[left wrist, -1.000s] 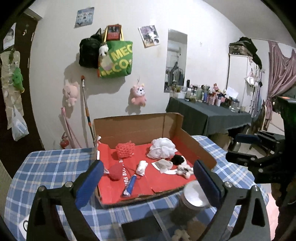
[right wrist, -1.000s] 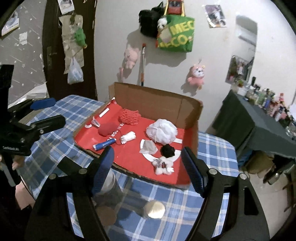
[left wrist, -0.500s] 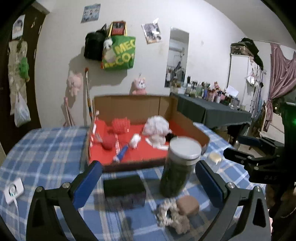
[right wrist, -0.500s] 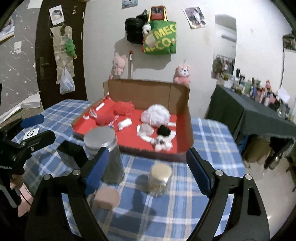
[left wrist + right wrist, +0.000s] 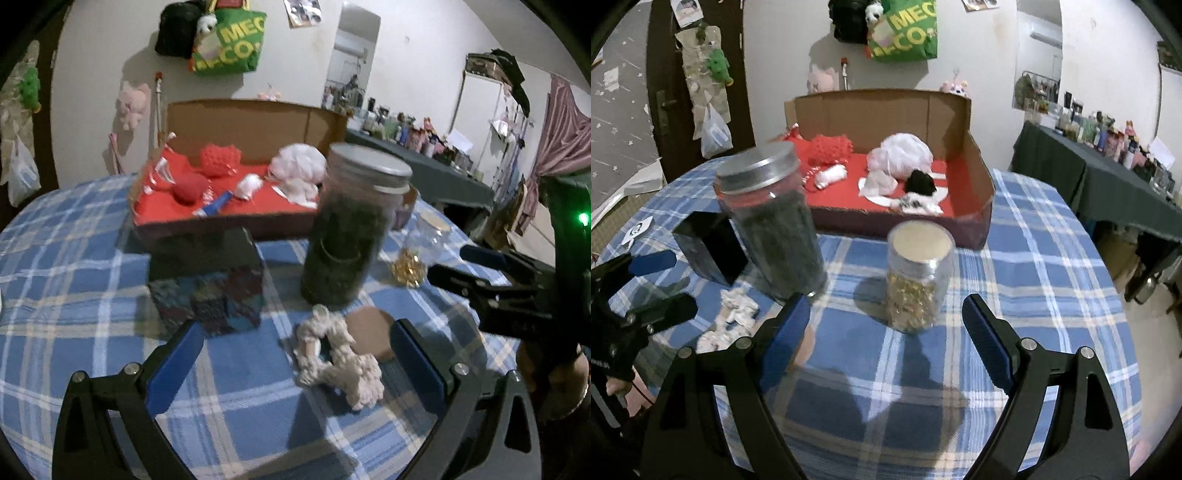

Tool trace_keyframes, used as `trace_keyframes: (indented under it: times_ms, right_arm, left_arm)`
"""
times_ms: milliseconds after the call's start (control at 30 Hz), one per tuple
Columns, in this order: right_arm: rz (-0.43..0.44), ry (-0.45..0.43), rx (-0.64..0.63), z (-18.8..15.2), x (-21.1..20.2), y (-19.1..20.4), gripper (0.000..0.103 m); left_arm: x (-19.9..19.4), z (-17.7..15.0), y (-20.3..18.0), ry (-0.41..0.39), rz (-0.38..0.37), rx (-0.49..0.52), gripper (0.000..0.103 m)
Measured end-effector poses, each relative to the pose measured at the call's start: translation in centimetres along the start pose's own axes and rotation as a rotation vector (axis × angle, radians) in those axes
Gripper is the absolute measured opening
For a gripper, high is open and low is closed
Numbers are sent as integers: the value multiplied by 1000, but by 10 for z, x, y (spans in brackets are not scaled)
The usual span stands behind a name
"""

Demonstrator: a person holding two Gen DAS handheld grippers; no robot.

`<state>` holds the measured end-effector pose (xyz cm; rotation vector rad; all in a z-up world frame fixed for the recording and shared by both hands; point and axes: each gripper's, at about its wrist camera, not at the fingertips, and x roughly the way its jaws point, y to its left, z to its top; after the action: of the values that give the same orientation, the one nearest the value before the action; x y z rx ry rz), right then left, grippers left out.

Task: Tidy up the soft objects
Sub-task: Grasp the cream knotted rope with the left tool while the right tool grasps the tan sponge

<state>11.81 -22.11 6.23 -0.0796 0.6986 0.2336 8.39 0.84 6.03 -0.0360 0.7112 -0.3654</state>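
The left gripper (image 5: 295, 363) is held low over a blue plaid tablecloth (image 5: 66, 302), its blue-padded jaws spread wide and empty. Between its fingertips lies a cream knotted rope toy (image 5: 338, 360), touching a round tan pad (image 5: 373, 334) just beyond it. Ahead stands a tall jar of dark contents (image 5: 351, 229), with a dark box (image 5: 210, 280) ahead to the left. Farther ahead, a cardboard tray (image 5: 255, 123) lined in red holds soft items. The right gripper (image 5: 886, 339) is likewise spread wide and empty, with a small jar of gold pieces (image 5: 918, 277) standing just ahead of its fingertips.
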Motion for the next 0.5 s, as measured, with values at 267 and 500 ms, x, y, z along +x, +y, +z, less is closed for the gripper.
trace_keyframes:
  times_ms: [267, 500]
  right_arm:
    - [5, 21, 21, -3, 6, -8, 85]
    - [43, 39, 11, -5, 13, -4, 85]
  left_arm:
    - [20, -9, -14, 106, -37, 46, 103]
    - [30, -20, -5, 152, 34, 58, 103]
